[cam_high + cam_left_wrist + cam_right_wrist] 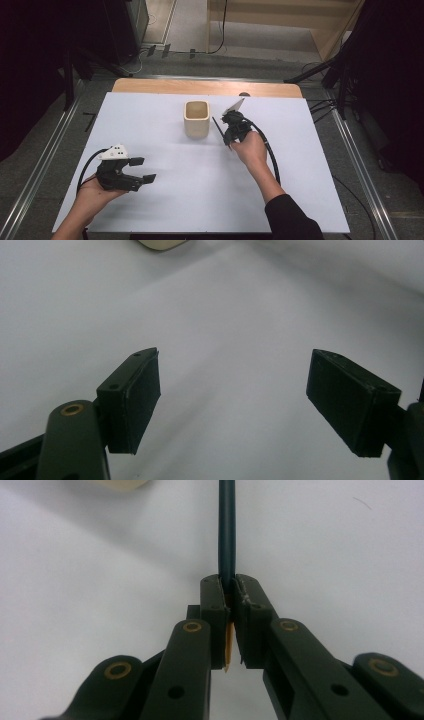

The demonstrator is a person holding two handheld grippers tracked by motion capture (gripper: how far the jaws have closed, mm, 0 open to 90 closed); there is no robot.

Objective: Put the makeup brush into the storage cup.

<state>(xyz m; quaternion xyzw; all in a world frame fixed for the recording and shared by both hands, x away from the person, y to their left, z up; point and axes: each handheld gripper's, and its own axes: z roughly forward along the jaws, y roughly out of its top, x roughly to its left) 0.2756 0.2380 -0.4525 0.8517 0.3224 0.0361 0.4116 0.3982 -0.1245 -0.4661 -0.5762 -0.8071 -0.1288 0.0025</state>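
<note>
A beige square cup (196, 119) stands upright at the middle back of the white table sheet (190, 200). Just right of it my right gripper (228, 141) is shut on a dark pencil (218, 129). In the right gripper view the jaws of this gripper (231, 587) clamp the pencil (227, 530) near its sharpened wooden tip, and the shaft runs straight away from them above the sheet. My left gripper (143, 170) rests low at the front left, open, with nothing between its pads (235, 400). The cup's edge (160, 244) shows at the top of the left gripper view.
The sheet covers a wooden table whose back edge (205, 87) stays bare. Black cables (272, 160) trail from both grippers. Dark stands and floor rails flank the table. The cup's base (117, 483) peeks in at the top left of the right gripper view.
</note>
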